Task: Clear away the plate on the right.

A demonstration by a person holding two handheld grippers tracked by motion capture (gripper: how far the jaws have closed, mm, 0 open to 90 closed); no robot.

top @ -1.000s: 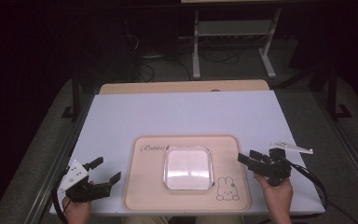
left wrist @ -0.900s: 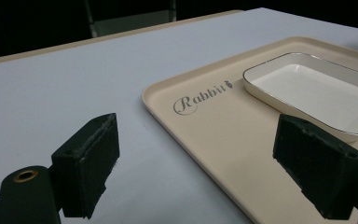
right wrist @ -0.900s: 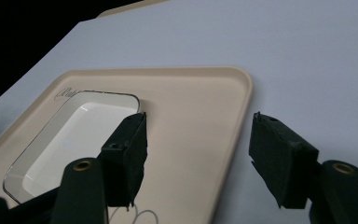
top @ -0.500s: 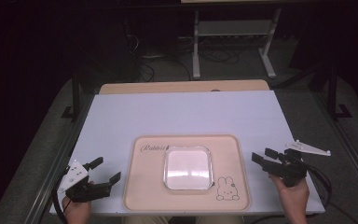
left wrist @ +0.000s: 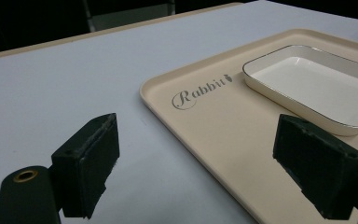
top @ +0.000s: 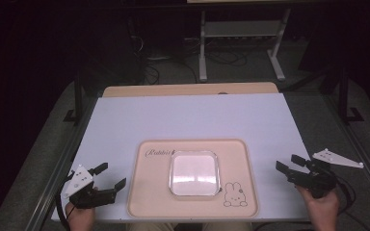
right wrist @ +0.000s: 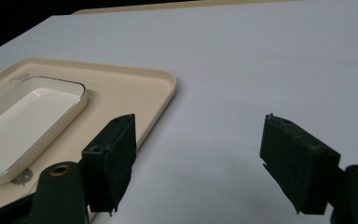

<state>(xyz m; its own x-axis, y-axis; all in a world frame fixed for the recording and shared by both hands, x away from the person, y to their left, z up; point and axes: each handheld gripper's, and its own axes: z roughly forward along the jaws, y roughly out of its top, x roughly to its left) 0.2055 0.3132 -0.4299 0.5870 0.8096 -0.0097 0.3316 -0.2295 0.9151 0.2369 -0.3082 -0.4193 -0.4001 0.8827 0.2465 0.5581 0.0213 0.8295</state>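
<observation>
beige plastic tray (top: 192,180) lies at the near middle of the pale tabletop (top: 192,115), with "rabbit" written near its far left corner and a small rabbit drawn at its near right corner. a white square dish (top: 194,173) with a thin metal rim sits in the middle of the tray.

left tool (top: 112,176) rests low at the near left corner of the tabletop, just beside the tray's left edge, with its jaws spread and nothing between them. in the left gripper view one jaw stands over bare tabletop and the other over the tray, the dish beyond it (left wrist: 317,86).

right tool (top: 289,163) is near the right edge of the tabletop, apart from the tray, pointing toward it. its jaws have just been opening and stand wide, with bare tabletop between them in the right gripper view (right wrist: 200,154).
</observation>
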